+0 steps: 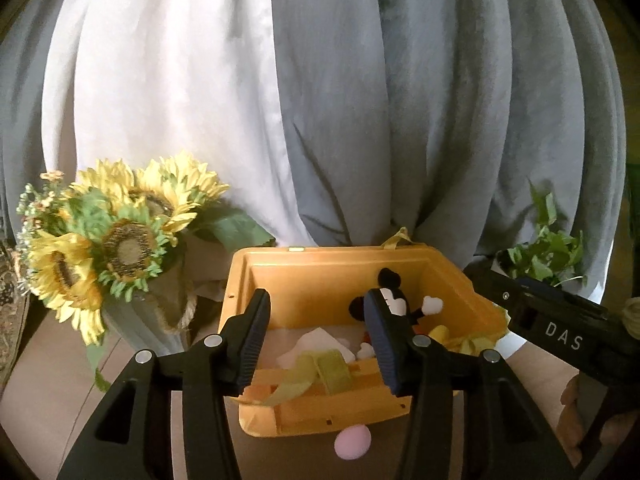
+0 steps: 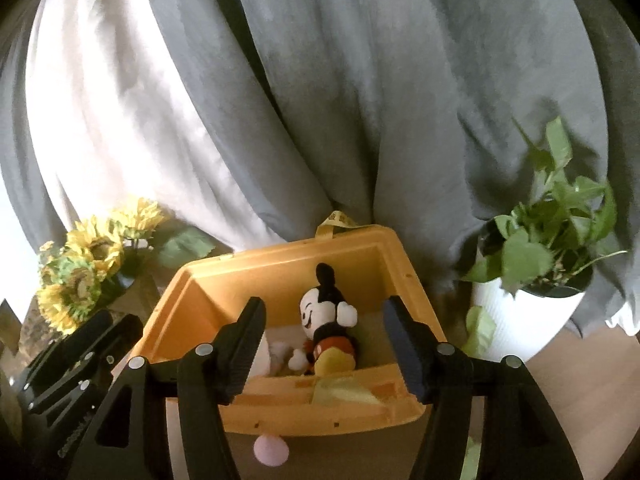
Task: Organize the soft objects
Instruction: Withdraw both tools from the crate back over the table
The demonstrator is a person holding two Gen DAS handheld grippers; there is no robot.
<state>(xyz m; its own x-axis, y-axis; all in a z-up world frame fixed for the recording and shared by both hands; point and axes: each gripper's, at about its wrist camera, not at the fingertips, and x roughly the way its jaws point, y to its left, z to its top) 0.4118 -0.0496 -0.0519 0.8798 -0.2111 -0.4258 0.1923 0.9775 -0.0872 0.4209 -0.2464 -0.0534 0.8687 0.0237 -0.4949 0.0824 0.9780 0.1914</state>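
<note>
the left gripper [image 1: 316,344] points forward and somewhat downward over the near edge of an open yellow box [image 1: 320,276], its two black jaws standing apart with nothing between them; the ribbed pads frame the box interior without touching anything. the right gripper [image 2: 326,346] has much the same pose, angled down toward the same box, its jaws also parted and empty. in the left wrist view the right gripper's body shows at the right edge, level with the box rim, with part of the person's hand [image 1: 576,416] wrapped below it; in the right wrist view the left gripper's body sits low at the left edge.

inside the box a mouse plush toy [image 2: 328,320] lies on its back, head toward the far wall, one white-gloved hand raised, yellow shoes toward the near wall. a folded white cloth [image 1: 316,344] lies beside it on the box floor, and a yellow-green ribbon [image 1: 320,368] drapes over the near wall. a small pink ball [image 1: 354,442] rests on the table just in front of the box.

left of the box stands a sunflower bouquet [image 1: 116,236] in a vase; right of it a leafy plant in a white pot [image 2: 532,312]. grey and white curtains [image 1: 360,100] hang behind.
</note>
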